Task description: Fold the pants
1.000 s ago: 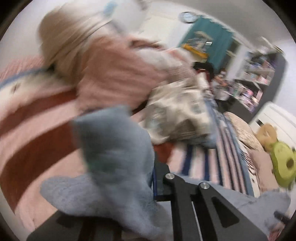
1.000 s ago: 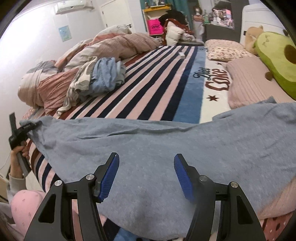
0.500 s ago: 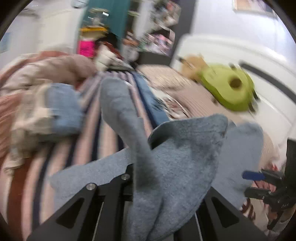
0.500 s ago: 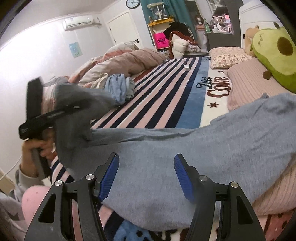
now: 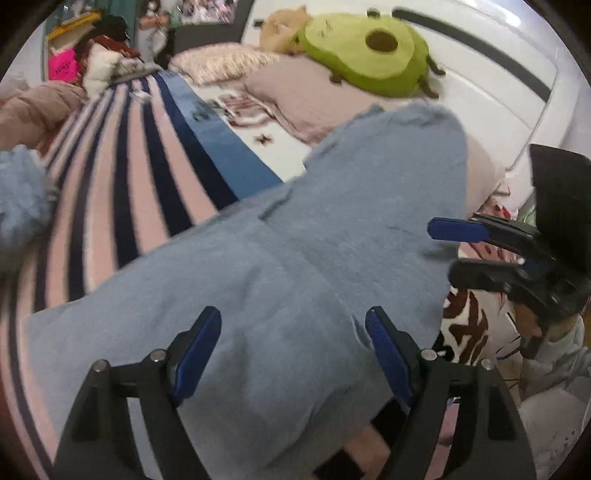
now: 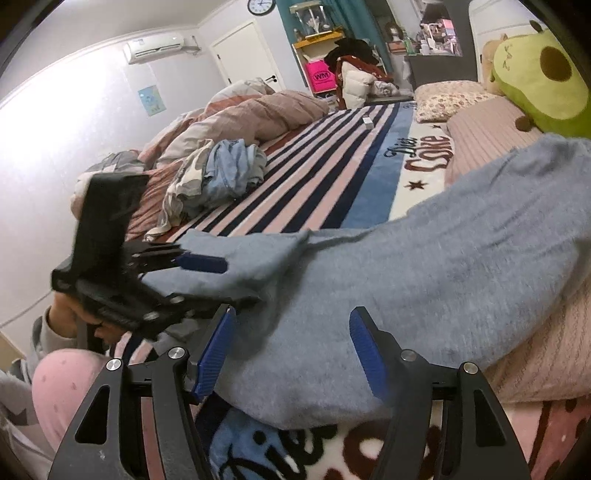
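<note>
We cannot follow the pants (image 5: 332, 258) to their near end: in the left view they run under the left gripper (image 5: 293, 354) and off the bottom edge. The bed (image 5: 122, 192) beneath them is covered wherever they lie. The whole left view is smeared, so the print on the blanket (image 5: 207, 110) is unreadable (the right view shows it sharper). The jeans (image 5: 18, 192) are a blue blur cut by the left rim. In the right view the avocado plush (image 6: 543, 74) is cut off at the right edge. The clock (image 6: 261, 5) is clipped at the top.
</note>
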